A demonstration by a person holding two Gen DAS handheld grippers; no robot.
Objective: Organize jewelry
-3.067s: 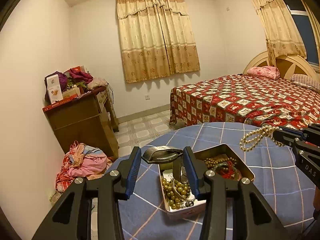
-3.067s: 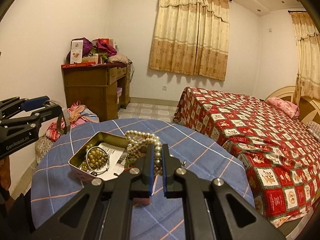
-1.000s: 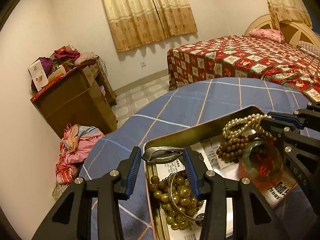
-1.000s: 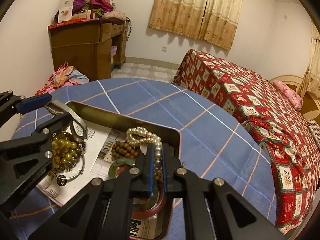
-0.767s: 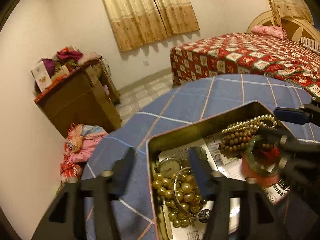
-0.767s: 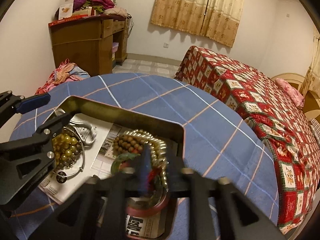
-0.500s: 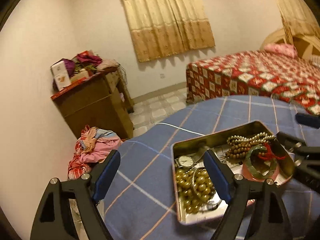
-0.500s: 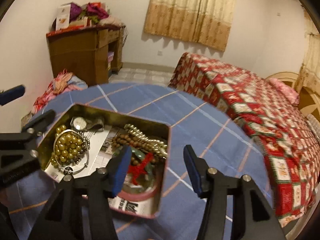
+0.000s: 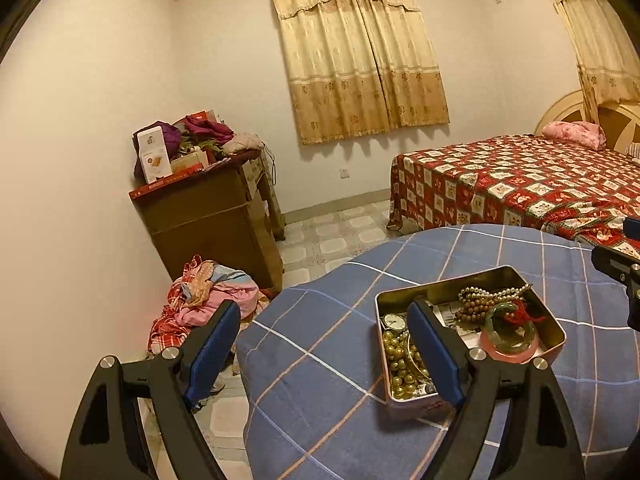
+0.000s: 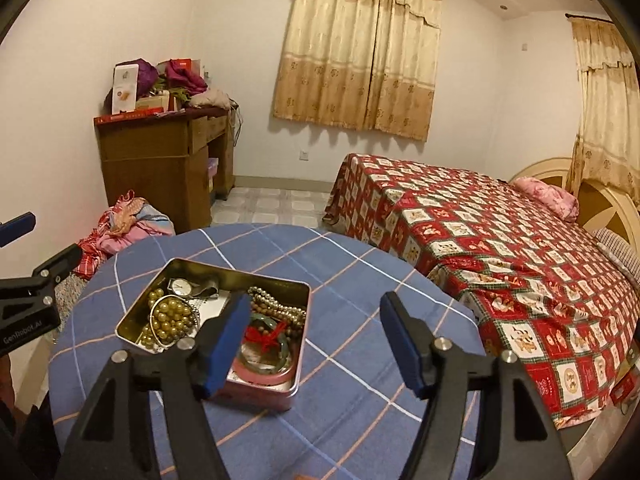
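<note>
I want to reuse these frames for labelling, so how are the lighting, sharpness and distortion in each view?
Left wrist view: warm, dim indoor light, strong fisheye bending of the walls, dark vignette in the corners, the tin fairly sharp. Right wrist view: same yellowish light and bowed edges, the curtains casting scalloped shadows on the wall, slightly soft overall.

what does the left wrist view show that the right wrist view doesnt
Only the left wrist view: the left gripper from behind, jaws wide and empty. Only the right wrist view: the right gripper from behind, jaws opening and empty, and the second curtain nearly whole. Both: the open tin with wristwatch, gold beads and green bangle, on the blue checked tablecloth.
</note>
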